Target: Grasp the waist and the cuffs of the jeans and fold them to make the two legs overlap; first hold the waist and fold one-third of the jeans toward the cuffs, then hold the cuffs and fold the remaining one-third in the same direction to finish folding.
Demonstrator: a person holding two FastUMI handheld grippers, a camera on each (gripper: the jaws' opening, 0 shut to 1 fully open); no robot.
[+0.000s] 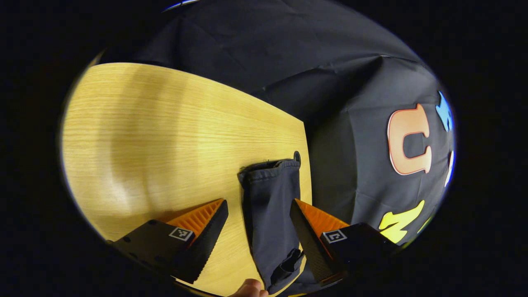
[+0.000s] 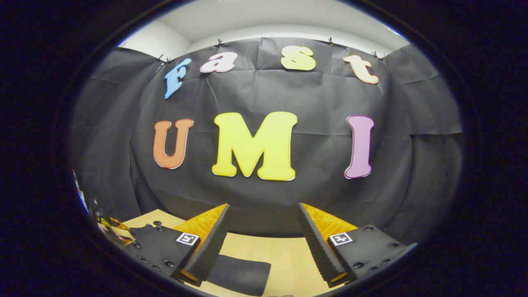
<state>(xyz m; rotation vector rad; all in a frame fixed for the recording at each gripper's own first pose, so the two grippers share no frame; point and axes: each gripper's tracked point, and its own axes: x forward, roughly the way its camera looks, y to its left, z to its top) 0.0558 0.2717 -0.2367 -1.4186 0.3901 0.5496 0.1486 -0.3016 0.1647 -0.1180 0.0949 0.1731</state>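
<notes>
The wooden table is spreading out ahead of the left gripper and to its left side, its far edge meeting the black cloth wall beyond and to the right. In the right gripper view the same table is showing as a narrow strip below the fingers, with the cloth wall rising straight ahead.

The jeans, dark and lying in a long narrow strip, are running away from the left gripper between its two fingers, nearer the right finger than the left. The hemmed end of the strip is lying farthest from the gripper, close to the table's far edge. The near end is bunching into a crumpled fold just beside the right finger. The left gripper is standing wide open, with neither finger visibly pressing on the cloth.

The right gripper is also standing wide open, holding nothing. A flat dark patch of the jeans is lying on the table just below and beside its left finger.

A fingertip of the person is peeking in at the bottom of the left gripper view.
</notes>
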